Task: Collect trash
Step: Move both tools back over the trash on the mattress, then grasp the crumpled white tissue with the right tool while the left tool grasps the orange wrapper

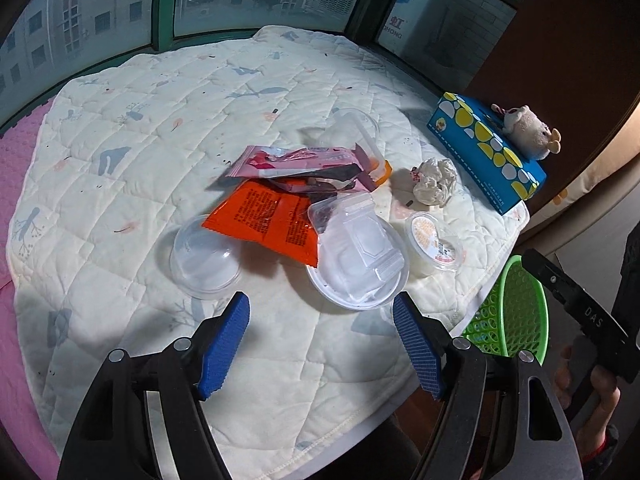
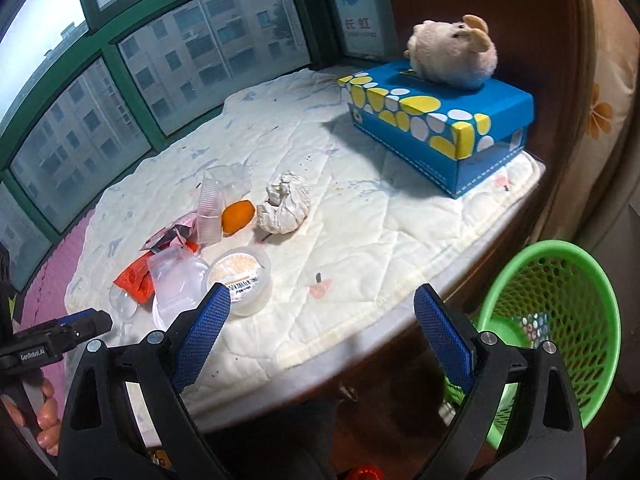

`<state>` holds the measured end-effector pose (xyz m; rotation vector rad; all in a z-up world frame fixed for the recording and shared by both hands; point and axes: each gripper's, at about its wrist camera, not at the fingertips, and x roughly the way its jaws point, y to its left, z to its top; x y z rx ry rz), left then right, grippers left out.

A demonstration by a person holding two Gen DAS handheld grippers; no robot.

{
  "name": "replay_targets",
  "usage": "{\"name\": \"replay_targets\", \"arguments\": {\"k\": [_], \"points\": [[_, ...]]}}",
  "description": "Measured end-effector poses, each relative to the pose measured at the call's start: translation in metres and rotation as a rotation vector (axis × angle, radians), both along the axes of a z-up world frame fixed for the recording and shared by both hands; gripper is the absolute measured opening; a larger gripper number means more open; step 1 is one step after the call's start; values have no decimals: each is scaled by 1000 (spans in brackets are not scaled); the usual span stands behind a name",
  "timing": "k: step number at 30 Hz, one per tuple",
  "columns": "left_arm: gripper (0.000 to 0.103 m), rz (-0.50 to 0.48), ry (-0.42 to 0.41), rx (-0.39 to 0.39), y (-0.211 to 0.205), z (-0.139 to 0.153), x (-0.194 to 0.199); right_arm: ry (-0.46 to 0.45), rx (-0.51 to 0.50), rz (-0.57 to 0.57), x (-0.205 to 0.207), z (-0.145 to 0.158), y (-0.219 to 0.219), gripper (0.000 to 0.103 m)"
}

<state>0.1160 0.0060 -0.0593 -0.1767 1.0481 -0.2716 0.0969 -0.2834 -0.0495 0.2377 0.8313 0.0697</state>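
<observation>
Both tools hover over the cream quilted pad by the window, and neither grips anything: the left hand-held gripper has its 2 blue-padded fingers spread wide, and the right hand-held gripper is splayed just as wide above the pad's near edge. The trash lies in a loose heap mid-pad: a clear plastic dome lid nearest the left tool, an orange foil wrapper overlapping its rim, a pink snack wrapper lying across the orange one, and a clear plastic tray resting on a round white lid. Just beside that sits a small round white tub with a printed label, close to the right tool's left finger. A crumpled white tissue ball lies apart from the heap, with an orange cap next to it. Farther right, a blue tissue box with yellow and white spots carries a cream plush toy. The green perforated plastic basket stands below the pad's edge, off to the right.
</observation>
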Motion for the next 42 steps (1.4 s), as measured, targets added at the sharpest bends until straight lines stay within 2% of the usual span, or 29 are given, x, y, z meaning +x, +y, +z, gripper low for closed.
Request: {"name": "replay_targets", "arguments": {"k": [19,26,30,35,42], "points": [[72,54,32,7,26,-11,19,48,-21,81,104,-23,29,89],[72,95,50,-14,42,-17,27,109,-27,76,131,-42,33,75],[71,113,72,-71,48,-21,32,119,-2,69,134,-48,31,66],[58,124,108,-152,46,-27,40,102,16,88,131,-46,34,51],[48,156,151,-238,35,-36,51,69,-9,91,124,-42,36,48]]}}
